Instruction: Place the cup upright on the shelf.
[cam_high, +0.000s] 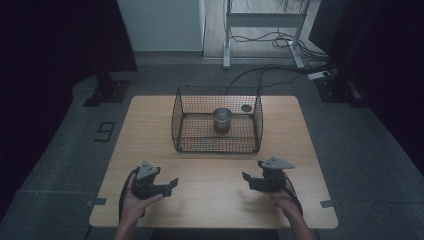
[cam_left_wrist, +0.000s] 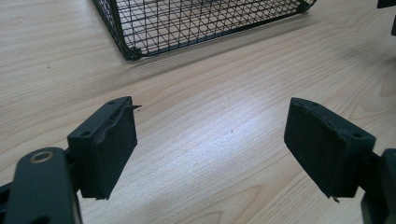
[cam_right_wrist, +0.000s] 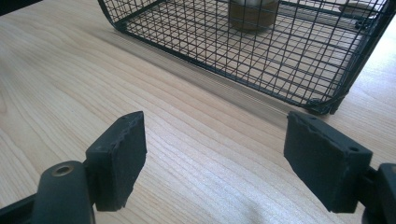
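A: Currently we hold both grippers low over the tabletop near its front edge. The left gripper (cam_high: 170, 186) has its jaws spread with nothing between them; the right gripper (cam_high: 248, 181) likewise stands spread and empty.

B: Where is the work item?

A: The metal cup (cam_high: 222, 120) stands upright inside the wire basket (cam_high: 186, 131), at the middle of the tabletop toward its far edge.

B: Step in hand?

A: We judge it the start position. Next move: advance one gripper over the basket rim and descend onto the cup.

B: View differences?

A: The right gripper view shows the cup base (cam_right_wrist: 252, 14) through the mesh; the left gripper view shows a basket corner (cam_left_wrist: 132, 52).
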